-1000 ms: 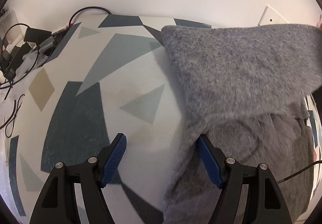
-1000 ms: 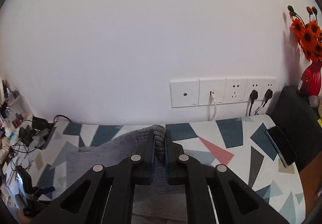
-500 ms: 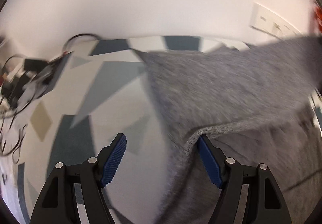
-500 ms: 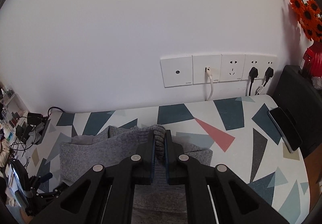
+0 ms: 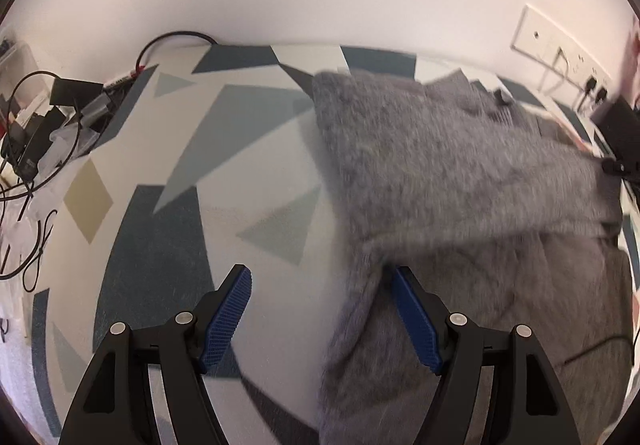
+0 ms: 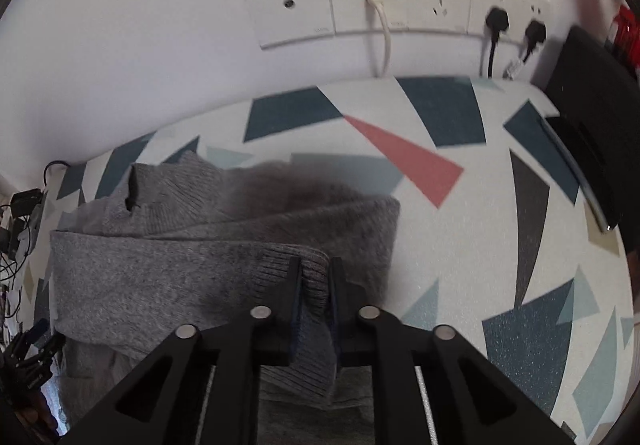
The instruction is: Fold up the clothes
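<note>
A table (image 6: 500, 245) covered in a matte white cloth printed with navy, teal, grey, tan and coral triangles fills both views, pushed against a plain white wall that carries a strip of wall sockets (image 6: 396, 1). On it lies the grey sweater (image 5: 460, 173), a soft, fuzzy knit with a brushed nap and ribbed edging, occupying the middle of the table toward its left end. In the right wrist view its folded upper layer forms a broad band whose long axis runs side to side across the picture, the rounded fold end pointing toward the coral triangle and the squared end toward the cable clutter (image 5: 36, 137) at the table's left edge. In the left wrist view that layer drapes as a blurred slanting flap over flatter fabric beneath. The right gripper (image 6: 314, 281) has a ribbed cuff or hem between its black fingers; its jaws are opening, with the knit in the narrow gap. The left gripper (image 5: 322, 285) stands wide, its blue ridged pads apart, the right-hand pad just beside the sweater's edge and the other over bare cloth.
</note>
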Demonstrator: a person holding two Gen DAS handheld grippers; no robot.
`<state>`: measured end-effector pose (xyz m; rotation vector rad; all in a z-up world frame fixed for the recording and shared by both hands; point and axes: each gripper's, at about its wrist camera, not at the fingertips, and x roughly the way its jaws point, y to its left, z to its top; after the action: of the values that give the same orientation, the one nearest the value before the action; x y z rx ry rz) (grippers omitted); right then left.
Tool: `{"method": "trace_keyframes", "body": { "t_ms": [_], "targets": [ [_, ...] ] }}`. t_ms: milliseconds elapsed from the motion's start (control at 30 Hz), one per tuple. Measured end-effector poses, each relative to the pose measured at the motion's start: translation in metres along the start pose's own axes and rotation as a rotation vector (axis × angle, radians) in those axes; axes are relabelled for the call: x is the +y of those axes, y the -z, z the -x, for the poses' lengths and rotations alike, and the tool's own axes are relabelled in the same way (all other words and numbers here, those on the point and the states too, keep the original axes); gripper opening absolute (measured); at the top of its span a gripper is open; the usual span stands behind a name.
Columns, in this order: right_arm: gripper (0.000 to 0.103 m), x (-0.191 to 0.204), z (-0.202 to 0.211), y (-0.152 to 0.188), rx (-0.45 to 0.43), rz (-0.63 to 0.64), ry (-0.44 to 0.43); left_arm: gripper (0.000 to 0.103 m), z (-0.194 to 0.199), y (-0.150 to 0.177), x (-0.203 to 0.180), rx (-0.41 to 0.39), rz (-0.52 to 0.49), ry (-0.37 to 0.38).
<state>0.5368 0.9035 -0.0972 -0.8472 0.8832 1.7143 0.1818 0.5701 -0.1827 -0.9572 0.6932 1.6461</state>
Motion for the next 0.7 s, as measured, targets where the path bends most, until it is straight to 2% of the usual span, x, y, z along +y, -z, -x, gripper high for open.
{"method": "trace_keyframes", "body": {
  "t_ms": [33, 133, 267, 400, 500, 567, 600, 700],
  "targets": [
    [0.033, -0.006, 0.003, 0.002, -0.010, -0.026, -0.005, 0.073, 0.002, 0.001, 0.002, 0.000, 0.000, 0.001],
    [0.044, -0.030, 0.021, 0.010, -0.050, -0.152, -0.094, 0.073, 0.005, -0.003, 0.009, -0.006, 0.021, 0.000],
    [0.045, -0.053, 0.034, 0.027, -0.037, -0.264, -0.197, 0.073, 0.001, -0.009, 0.008, 0.000, 0.027, -0.006],
    [0.045, -0.031, 0.028, 0.043, 0.022, -0.155, -0.198, 0.073, -0.004, -0.010, -0.001, 0.010, 0.006, -0.025],
    [0.044, -0.020, 0.013, 0.052, 0.050, -0.151, -0.209, 0.073, -0.007, -0.010, 0.000, 0.026, 0.020, -0.037],
    [0.031, -0.016, 0.005, 0.054, 0.067, -0.144, -0.175, 0.073, -0.007, -0.011, 0.001, 0.028, 0.025, -0.047],
    [0.010, -0.013, 0.001, 0.054, 0.083, -0.130, -0.145, 0.073, -0.007, -0.011, 0.002, 0.027, 0.026, -0.052],
    [0.005, -0.015, 0.012, 0.053, 0.056, -0.130, -0.118, 0.073, -0.007, -0.012, 0.005, 0.030, 0.028, -0.056]
  ]
}}
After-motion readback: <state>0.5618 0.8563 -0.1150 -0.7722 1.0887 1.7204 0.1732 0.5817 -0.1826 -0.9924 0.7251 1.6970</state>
